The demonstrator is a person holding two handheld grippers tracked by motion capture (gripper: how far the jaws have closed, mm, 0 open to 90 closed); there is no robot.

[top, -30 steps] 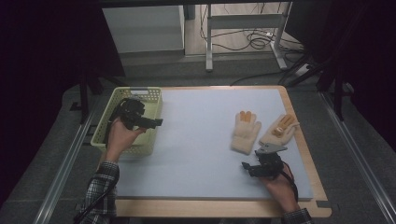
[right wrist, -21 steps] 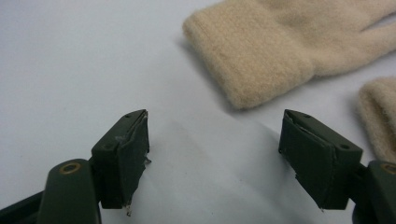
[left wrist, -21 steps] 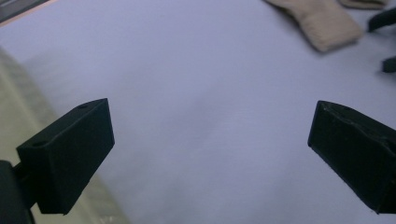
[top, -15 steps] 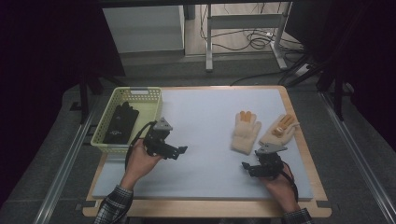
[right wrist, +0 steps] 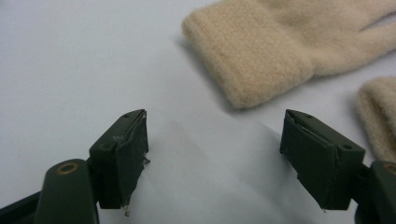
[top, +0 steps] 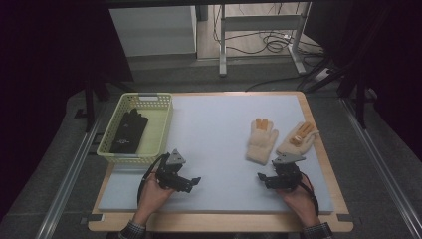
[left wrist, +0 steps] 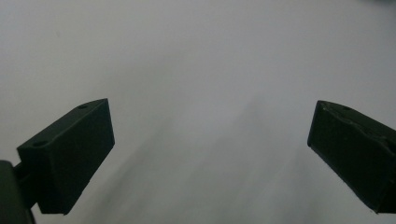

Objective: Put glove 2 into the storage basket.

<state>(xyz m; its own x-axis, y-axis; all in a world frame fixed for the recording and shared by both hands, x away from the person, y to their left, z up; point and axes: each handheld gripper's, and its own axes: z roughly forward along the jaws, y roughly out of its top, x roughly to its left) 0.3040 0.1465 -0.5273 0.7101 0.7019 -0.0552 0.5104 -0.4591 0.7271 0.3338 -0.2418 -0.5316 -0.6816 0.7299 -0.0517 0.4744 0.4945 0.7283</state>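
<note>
Hands are coming in from the near edge of the pale grey mat [top: 219,129], each gripping a black two-jaw tool. At about seven o'clock on the mat the left gripper [top: 193,182] is hovering with nothing in it, its jaws standing wide apart over bare surface, as the left gripper view confirms. At about five o'clock the right gripper [top: 262,178] is waiting, jaws likewise spread and gripping nothing; in the right gripper view the ribbed cuff of the cream knitted glove [right wrist: 261,51] is lying just beyond its tips, at one o'clock from them, not yet touched. Farther off, at three o'clock on the mat, a second cream knitted glove with orange fingertip patches [top: 297,139] is lying beside the first. Farthest, at nine o'clock, the pale green plastic mesh basket [top: 161,127] is holding a pair of black gloves [top: 128,130]. By my judgement the pickup of a cream glove is beginning; next the right gripper needs to advance onto the cuff and close.
</note>
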